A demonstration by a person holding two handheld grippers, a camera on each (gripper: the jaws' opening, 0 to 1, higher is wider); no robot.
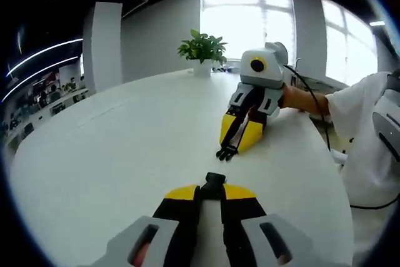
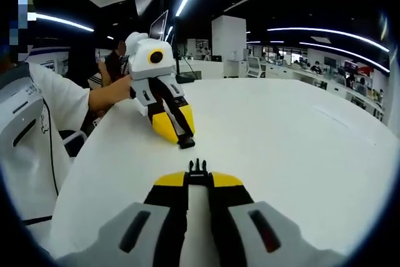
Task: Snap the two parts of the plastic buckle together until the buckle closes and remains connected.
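Two hand-held grippers face each other, tip to tip, low over a white round worktop (image 1: 100,154), each closed on one black half of a plastic buckle. The left gripper (image 1: 214,187) pinches the socket half (image 1: 214,180) at its tips, while the right gripper (image 2: 197,175) grips the pronged half (image 2: 197,167), its prongs pointing straight toward the other half across a short gap. The two halves lie near each other and roughly in line along their long axes, so the join appears to turn on a straight push together.
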